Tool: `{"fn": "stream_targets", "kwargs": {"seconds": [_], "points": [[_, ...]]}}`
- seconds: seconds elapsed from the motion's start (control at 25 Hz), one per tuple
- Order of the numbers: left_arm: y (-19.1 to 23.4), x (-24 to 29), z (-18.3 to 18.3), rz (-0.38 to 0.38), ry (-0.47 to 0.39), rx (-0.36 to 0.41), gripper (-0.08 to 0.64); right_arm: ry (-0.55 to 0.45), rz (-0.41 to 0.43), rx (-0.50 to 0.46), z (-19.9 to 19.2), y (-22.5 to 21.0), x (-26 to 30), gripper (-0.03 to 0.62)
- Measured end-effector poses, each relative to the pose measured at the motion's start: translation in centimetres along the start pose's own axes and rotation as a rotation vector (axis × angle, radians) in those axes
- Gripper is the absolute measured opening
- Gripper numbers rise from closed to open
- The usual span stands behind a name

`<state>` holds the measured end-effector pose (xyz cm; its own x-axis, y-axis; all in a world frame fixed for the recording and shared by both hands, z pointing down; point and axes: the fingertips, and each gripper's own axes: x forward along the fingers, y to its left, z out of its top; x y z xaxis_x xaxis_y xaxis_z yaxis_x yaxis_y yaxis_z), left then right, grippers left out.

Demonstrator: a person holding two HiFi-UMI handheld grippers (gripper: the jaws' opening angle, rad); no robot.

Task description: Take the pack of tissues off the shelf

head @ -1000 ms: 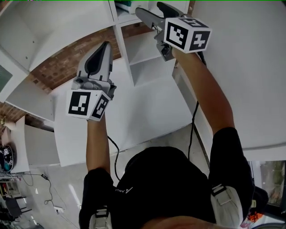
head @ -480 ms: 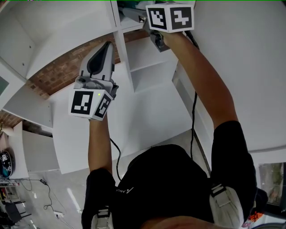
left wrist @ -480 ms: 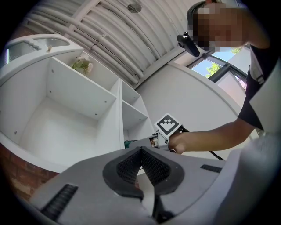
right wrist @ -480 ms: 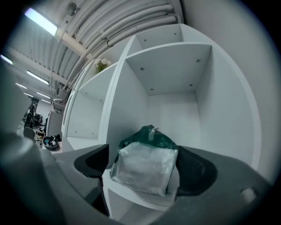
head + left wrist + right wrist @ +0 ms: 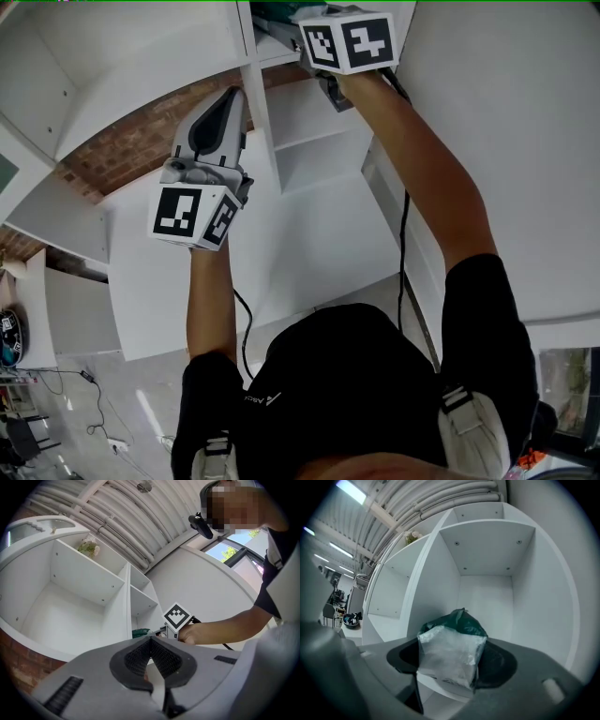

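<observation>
The pack of tissues (image 5: 450, 656), clear plastic with a dark green end, sits at the front edge of a compartment of the white shelf unit (image 5: 487, 550). My right gripper (image 5: 450, 665) has it between its jaws, which are closing; the pads touch both sides of the pack. From the head view the right gripper (image 5: 286, 28) reaches into the upper compartment, where a bit of green pack (image 5: 277, 11) shows. My left gripper (image 5: 225, 101) hangs shut and empty in front of the shelf's divider. The left gripper view shows its pads meeting (image 5: 151, 641) and the pack (image 5: 140, 632) beyond.
The shelf (image 5: 309, 103) has several open white compartments, and a brick wall (image 5: 122, 141) shows behind it. A small plant-like item (image 5: 89, 548) stands on the shelf top. A white wall (image 5: 506, 141) is close on the right. A cable (image 5: 403, 244) trails from the right gripper.
My right gripper has moved up and deeper into the upper compartment, onto the pack. The left gripper has drifted slightly upward and stays shut.
</observation>
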<state>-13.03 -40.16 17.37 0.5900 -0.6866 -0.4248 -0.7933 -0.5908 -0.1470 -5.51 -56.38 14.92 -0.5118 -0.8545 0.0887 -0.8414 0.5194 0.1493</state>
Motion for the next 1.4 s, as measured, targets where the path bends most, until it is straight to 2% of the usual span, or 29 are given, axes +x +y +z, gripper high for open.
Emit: {"fn": "stream_targets", "kwargs": {"seconds": [0.2,0.4,0.64,0.92,1.2,1.4], "points": [[-0.7,0.1,0.2,0.003,0.003,0.009,-0.002,-0.050,-0.005,-0.011,0.3,-0.1,-0.8,0.285],[-1.4,0.1,0.5,0.010,0.007,0.012,-0.002,-0.149,-0.022,0.006,0.8,-0.6,-3.4,0.276],[-2.6,0.0,1.1,0.020,-0.004,0.012,-0.002,-0.302,-0.008,0.036,0.9,-0.4,-8.9,0.275],[-4.6,-0.2,1.4,0.026,-0.013,-0.001,-0.002,-0.430,0.022,0.023,0.0,0.6,-15.5,0.275],[-6.4,-1.3,1.0,0.052,-0.022,-0.022,-0.002,-0.514,0.065,0.041,-2.6,2.4,-20.4,0.275],[-7.5,-2.0,1.1,0.057,-0.022,-0.008,-0.002,-0.536,0.071,0.068,-4.3,3.3,-22.3,0.272]]}}
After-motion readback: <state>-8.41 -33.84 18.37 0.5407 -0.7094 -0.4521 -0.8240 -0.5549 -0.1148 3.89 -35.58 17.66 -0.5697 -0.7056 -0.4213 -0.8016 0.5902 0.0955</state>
